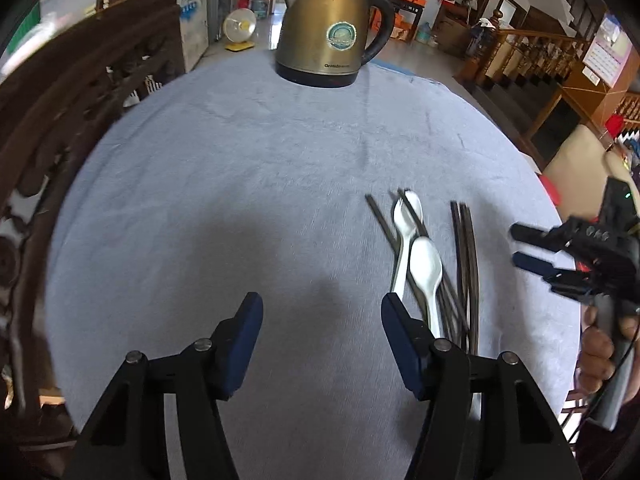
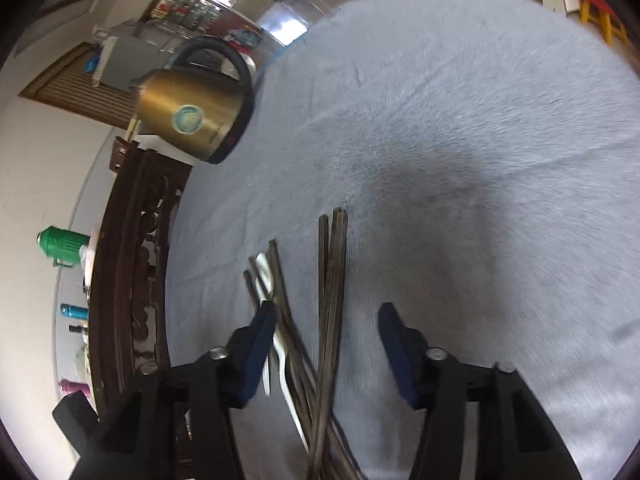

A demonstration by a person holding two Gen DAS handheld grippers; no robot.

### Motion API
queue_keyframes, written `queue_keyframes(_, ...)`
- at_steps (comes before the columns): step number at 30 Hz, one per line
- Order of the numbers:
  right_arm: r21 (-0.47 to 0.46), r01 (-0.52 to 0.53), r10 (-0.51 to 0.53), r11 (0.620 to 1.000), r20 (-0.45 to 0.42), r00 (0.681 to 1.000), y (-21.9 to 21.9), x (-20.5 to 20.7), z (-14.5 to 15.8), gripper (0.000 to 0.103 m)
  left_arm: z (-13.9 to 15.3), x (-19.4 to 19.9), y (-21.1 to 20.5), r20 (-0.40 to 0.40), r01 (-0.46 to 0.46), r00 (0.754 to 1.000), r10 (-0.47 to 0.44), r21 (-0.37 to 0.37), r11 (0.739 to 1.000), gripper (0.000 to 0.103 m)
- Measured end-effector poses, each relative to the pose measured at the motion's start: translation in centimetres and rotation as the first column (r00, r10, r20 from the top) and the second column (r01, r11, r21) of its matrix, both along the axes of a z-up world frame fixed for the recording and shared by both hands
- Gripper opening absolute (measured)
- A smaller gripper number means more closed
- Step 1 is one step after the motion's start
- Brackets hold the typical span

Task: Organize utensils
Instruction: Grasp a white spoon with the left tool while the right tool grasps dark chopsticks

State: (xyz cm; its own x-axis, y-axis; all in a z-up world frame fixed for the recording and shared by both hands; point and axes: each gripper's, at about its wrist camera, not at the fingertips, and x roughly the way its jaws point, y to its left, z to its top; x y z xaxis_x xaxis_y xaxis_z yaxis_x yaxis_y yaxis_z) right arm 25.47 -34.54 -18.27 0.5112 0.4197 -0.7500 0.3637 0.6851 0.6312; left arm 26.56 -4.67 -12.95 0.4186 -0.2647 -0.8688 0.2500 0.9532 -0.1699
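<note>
While the chopsticks [image 2: 332, 304] and white spoons [image 1: 424, 268] lie jumbled near the kettle [image 1: 328, 36], both wide-open claws, right gripper [image 2: 328, 340] and left gripper [image 1: 322, 320], hold nothing; pinch one chopstick pair cleanly.

The near ends of the dark thin chopsticks [image 2: 332, 320] run off the bottom edge. The white plastic spoons' [image 1: 424, 268] handles hide behind the left gripper's blue-padded fingers [image 1: 400, 344].
</note>
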Motion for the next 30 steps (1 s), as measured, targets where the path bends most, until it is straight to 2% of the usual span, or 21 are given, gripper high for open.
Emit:
queue_keyframes(2,0.005,0.001,-0.001,1.000,-0.019,1.000,-0.1,1.4,-0.9,0.049,-0.5,1.7,-0.5,-0.021,-0.004,1.000,0.004,-0.010,1.000,0.062)
queue_keyframes(7,0.039,0.020,-0.018,0.999,-0.044,0.999,-0.5,3.2,-2.7,0.045,-2.2,5.8,-2.1,-0.113,-0.024,0.993,0.015,-0.073,0.997,0.052)
queue_keyframes(13,0.092,0.030,-0.023,0.995,-0.078,0.997,-0.6,4.6,-4.2,0.031,-4.2,8.8,-4.7,-0.186,-0.031,0.983,0.009,-0.116,0.993,0.048)
queue_keyframes(18,0.076,0.027,-0.021,0.997,-0.084,0.996,-0.6,5.8,-4.1,0.025,-6.1,10.2,-5.5,-0.257,-0.048,0.966,0.012,-0.133,0.990,0.029)
queue_keyframes(20,0.053,0.012,-0.007,0.999,-0.087,0.996,-0.5,6.2,-4.0,0.022,-6.0,10.3,-6.0,-0.235,-0.043,0.972,0.013,-0.124,0.991,0.029)
queue_keyframes(21,0.042,0.006,-0.002,0.999,-0.090,0.996,-0.4,6.2,-4.0,0.015,-6.1,10.4,-6.3,-0.240,-0.035,0.971,0.003,-0.126,0.991,0.029)
queue_keyframes(23,0.022,-0.004,0.006,1.000,-0.092,0.996,-0.3,6.4,-4.0,0.009,-6.2,10.6,-6.8,-0.233,-0.036,0.972,0.007,-0.120,0.992,0.028)
queue_keyframes(27,-0.006,-0.017,0.017,1.000,-0.069,0.997,-0.2,6.1,-3.9,0.007,-6.5,10.7,-7.1,-0.214,-0.041,0.977,0.016,-0.110,0.993,0.011)
queue_keyframes(30,-0.004,-0.028,0.028,1.000,-0.035,0.999,-0.1,5.7,-3.6,0.006,-6.5,10.9,-6.9,-0.198,-0.038,0.980,0.015,-0.112,0.993,0.007)
